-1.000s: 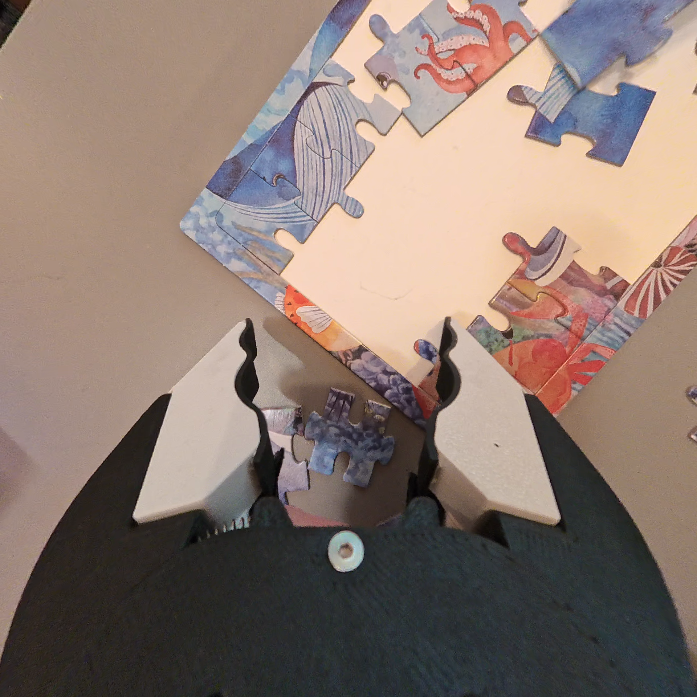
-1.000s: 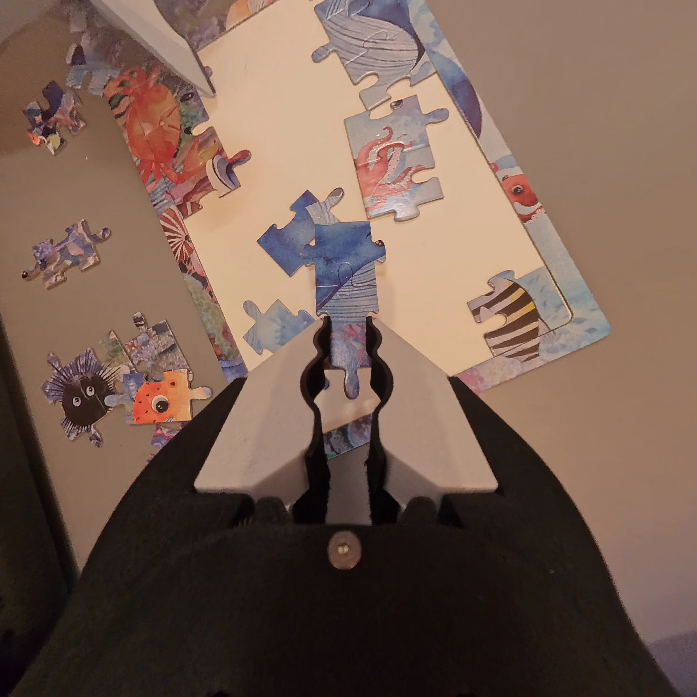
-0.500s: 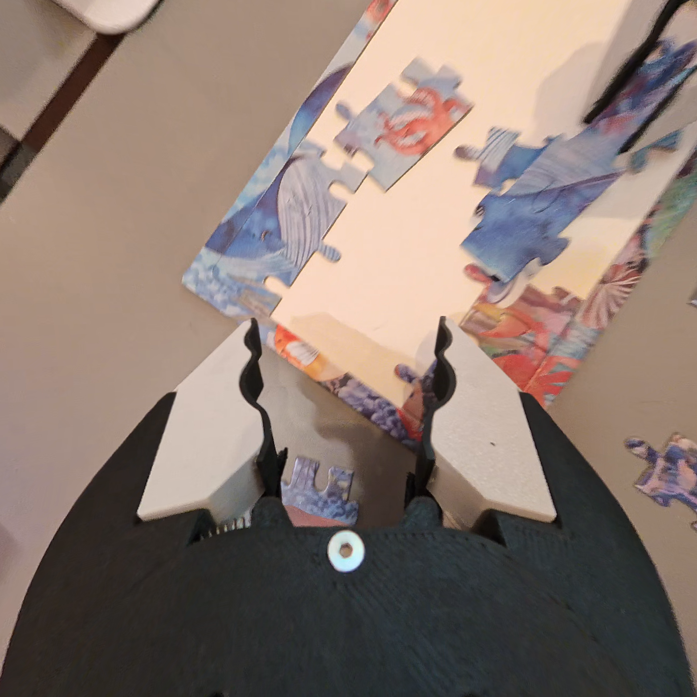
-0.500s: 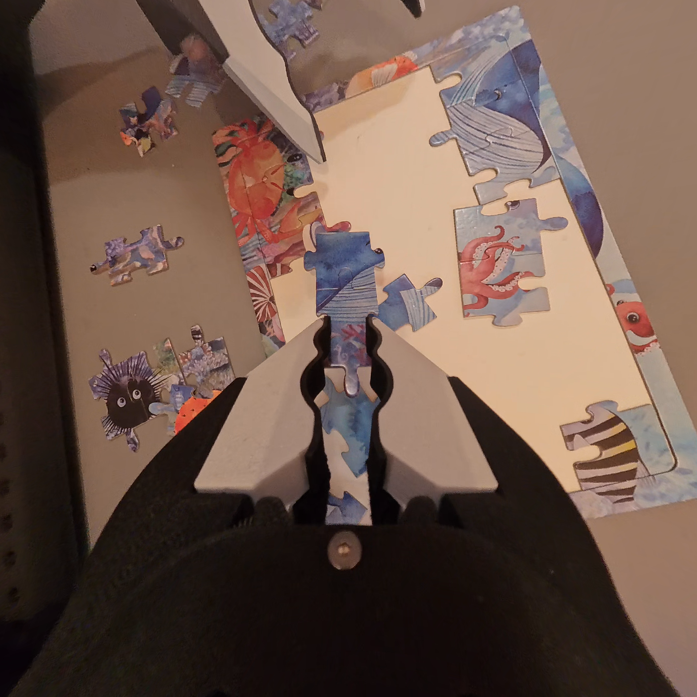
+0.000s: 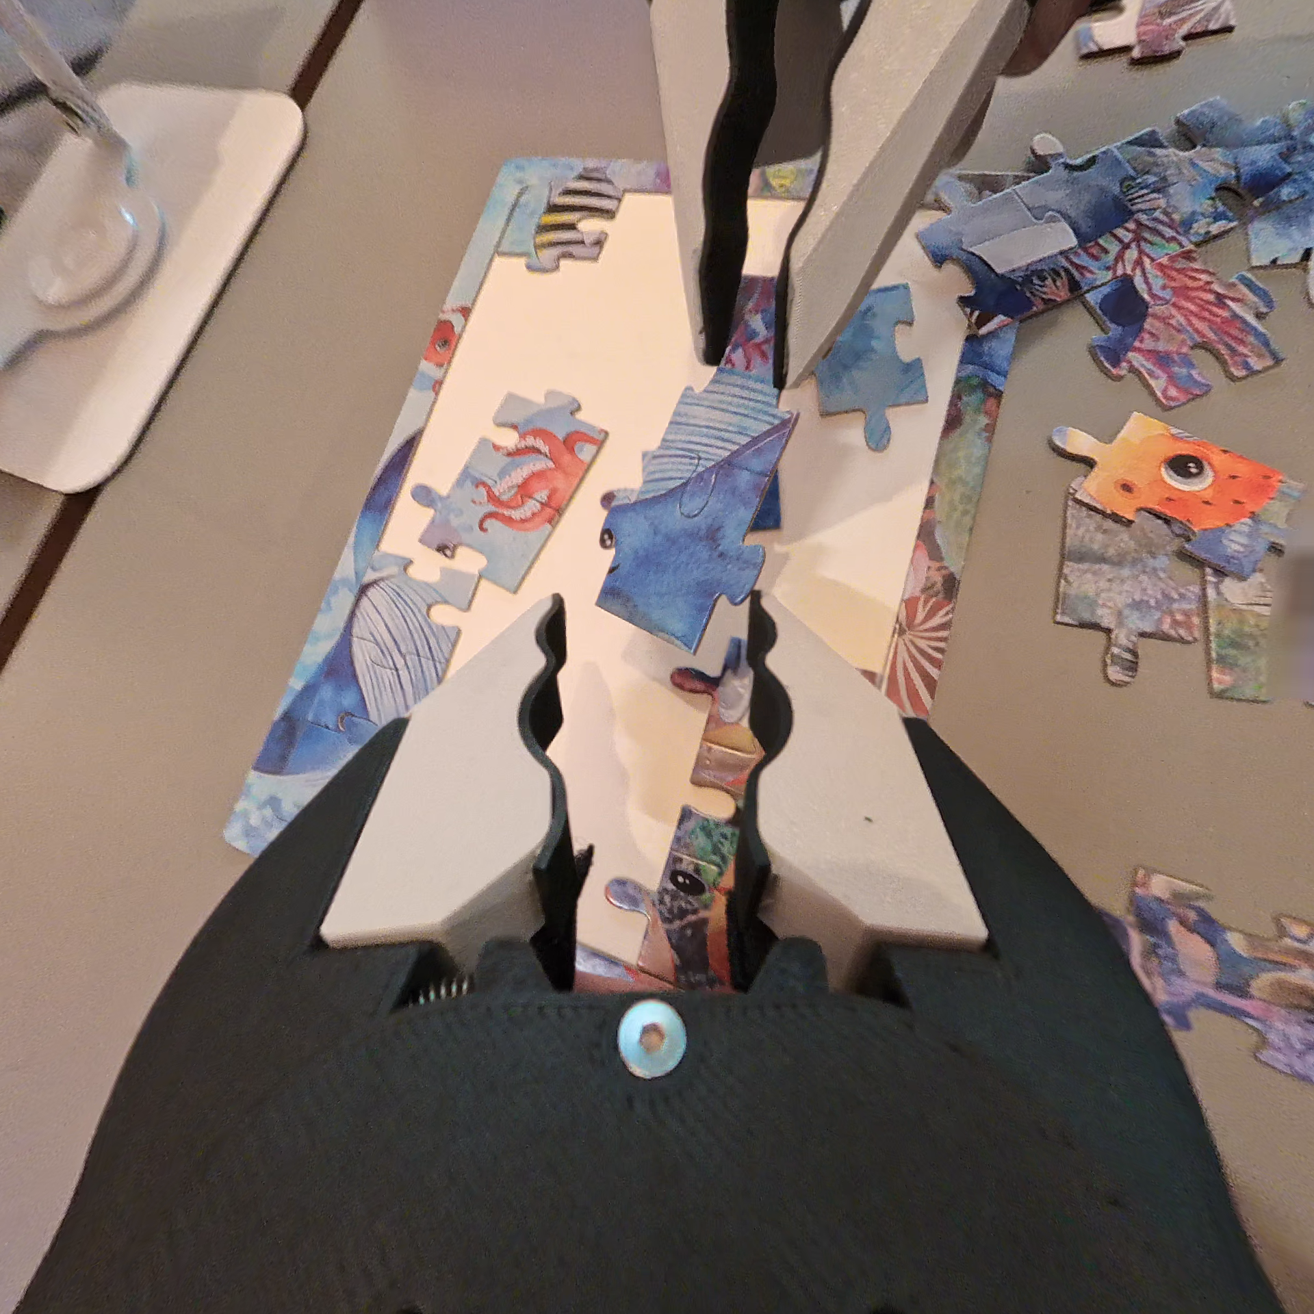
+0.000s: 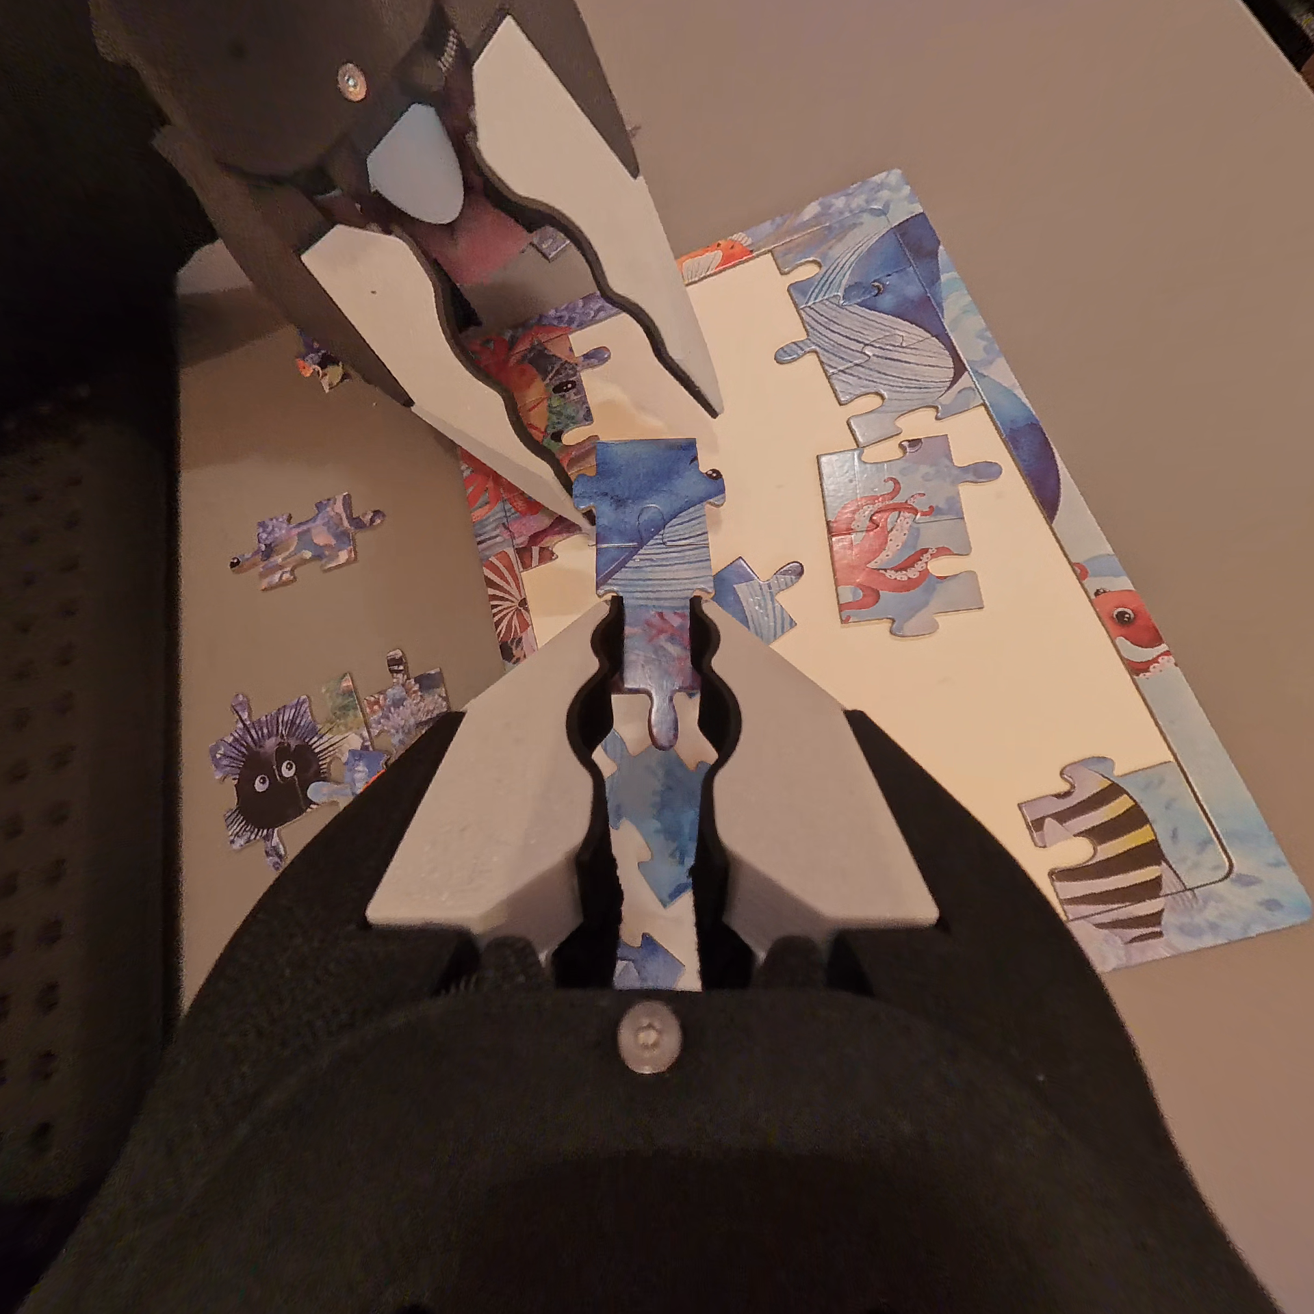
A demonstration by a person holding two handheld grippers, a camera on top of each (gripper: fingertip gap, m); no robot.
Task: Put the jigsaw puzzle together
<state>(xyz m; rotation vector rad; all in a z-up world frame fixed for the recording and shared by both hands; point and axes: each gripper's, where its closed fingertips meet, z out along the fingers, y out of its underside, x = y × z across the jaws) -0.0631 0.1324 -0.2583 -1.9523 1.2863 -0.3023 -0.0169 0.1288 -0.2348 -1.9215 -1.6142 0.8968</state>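
- Grey-beige tabletop (image 6: pixel 995 142) carries the puzzle tray (image 6: pixel 1202 917), a cream board with a printed sea-life border; a white lamp base (image 5: pixel 142 284) stands well apart from it at the table edge.
- Right gripper (image 6: pixel 654 604), jaws nearly closed, pinches a strip of joined blue whale pieces (image 6: pixel 650 526) by its coral-patterned end; the strip is lifted above the tray's cream middle (its far end tilts, as the left wrist view shows).
- Left gripper (image 5: pixel 658 618), jaws parted and empty, hovers over the tray with its tips just beside the strip's far end.
- Fitted pieces: whale section (image 6: pixel 882 348) and striped fish (image 6: pixel 1102 846) along the border.
- Loose on the tray: joined octopus pieces (image 6: pixel 899 533), and a light-blue piece (image 5: pixel 874 362) near the right gripper.
- Off the tray: orange fish piece (image 5: pixel 1180 476), sea-urchin cluster (image 6: pixel 284 775), and a blue-and-coral heap (image 5: pixel 1138 234).
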